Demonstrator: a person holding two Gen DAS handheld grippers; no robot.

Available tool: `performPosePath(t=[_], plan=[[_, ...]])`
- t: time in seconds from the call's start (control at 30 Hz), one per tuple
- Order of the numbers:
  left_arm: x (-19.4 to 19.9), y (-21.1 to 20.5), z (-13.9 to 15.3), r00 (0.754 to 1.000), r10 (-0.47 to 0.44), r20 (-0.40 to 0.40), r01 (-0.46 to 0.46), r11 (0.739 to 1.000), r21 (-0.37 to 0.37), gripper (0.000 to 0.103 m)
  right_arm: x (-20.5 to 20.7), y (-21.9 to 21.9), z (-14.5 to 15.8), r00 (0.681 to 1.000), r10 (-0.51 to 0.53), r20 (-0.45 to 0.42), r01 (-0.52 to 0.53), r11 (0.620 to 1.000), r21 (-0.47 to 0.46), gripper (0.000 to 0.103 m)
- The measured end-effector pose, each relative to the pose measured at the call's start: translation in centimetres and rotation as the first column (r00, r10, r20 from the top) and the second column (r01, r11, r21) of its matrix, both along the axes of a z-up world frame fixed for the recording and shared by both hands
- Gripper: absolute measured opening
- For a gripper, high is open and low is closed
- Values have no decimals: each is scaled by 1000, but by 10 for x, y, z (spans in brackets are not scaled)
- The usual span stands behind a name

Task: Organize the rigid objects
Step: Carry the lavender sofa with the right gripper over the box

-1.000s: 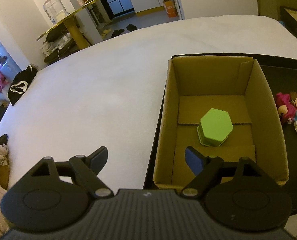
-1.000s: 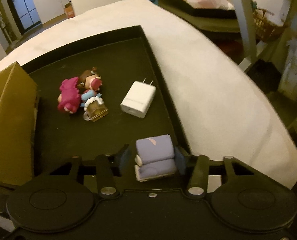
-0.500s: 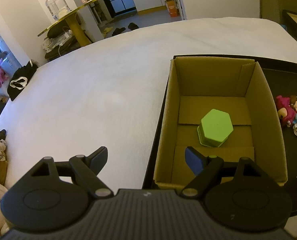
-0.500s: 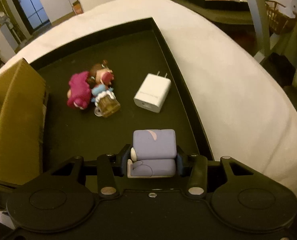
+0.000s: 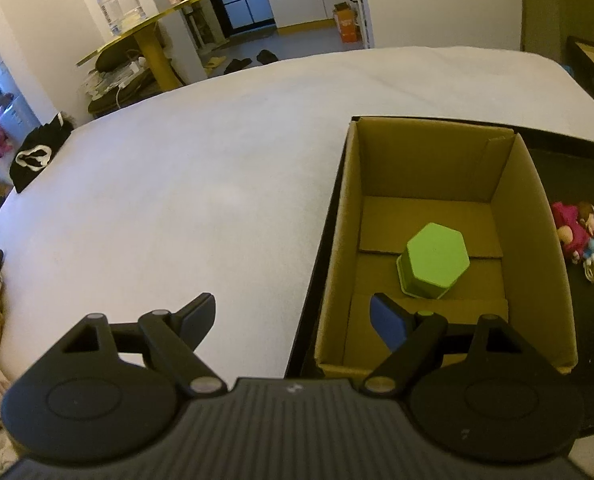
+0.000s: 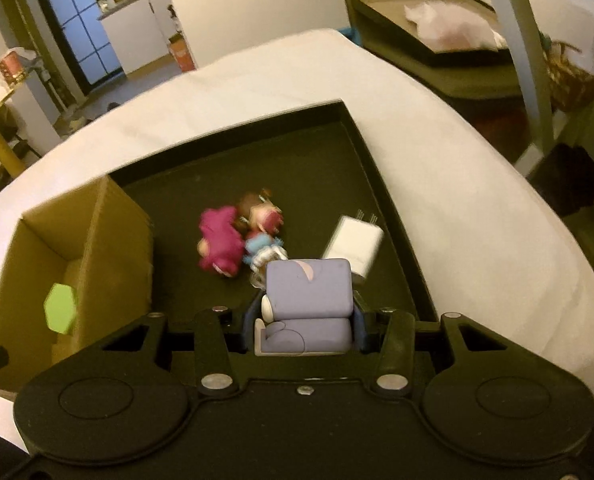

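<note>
Right wrist view: right gripper [image 6: 305,320] clamped on a lavender block-shaped toy sofa [image 6: 307,304], held above the black tray [image 6: 321,152]. Just beyond it, a white plug-in charger [image 6: 355,243], then blurred pink and brown figurines [image 6: 239,236]. Left gripper [image 5: 293,316] spread wide, one finger over the open brown cardboard box [image 5: 533,208], green hexagonal container [image 5: 435,266] just ahead inside

1. The right gripper [image 6: 305,322] clamps a lavender block-shaped toy [image 6: 308,300], raised over a black rimmed tray [image 6: 349,152].
2. On the tray lie a magenta plush figure [image 6: 219,246], small dolls [image 6: 263,220] and a white plug adapter [image 6: 355,242].
3. An open cardboard box [image 6: 113,240] holds a green hexagonal container [image 6: 60,308].
</note>
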State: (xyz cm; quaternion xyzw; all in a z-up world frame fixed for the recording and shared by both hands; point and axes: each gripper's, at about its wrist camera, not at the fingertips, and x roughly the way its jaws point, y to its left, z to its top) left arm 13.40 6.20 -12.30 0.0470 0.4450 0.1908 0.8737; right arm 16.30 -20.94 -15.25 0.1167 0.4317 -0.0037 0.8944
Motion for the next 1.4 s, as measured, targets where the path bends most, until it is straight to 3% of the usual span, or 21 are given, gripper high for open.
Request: performPosePath(t=[0.7, 1.0, 1.4], plan=[[-8, 18, -3, 996, -31, 83, 41, 991, -128, 78, 17, 67, 48, 983, 146, 113, -144, 989, -28, 44], [-14, 32, -5, 991, -32, 128, 59, 975, -213, 58, 18, 104, 61, 968, 212, 133, -202, 976, -85, 44], [-15, 39, -10, 989, -28, 143, 64, 964, -258, 32, 17, 149, 60, 943, 314, 112, -296, 943, -153, 44]])
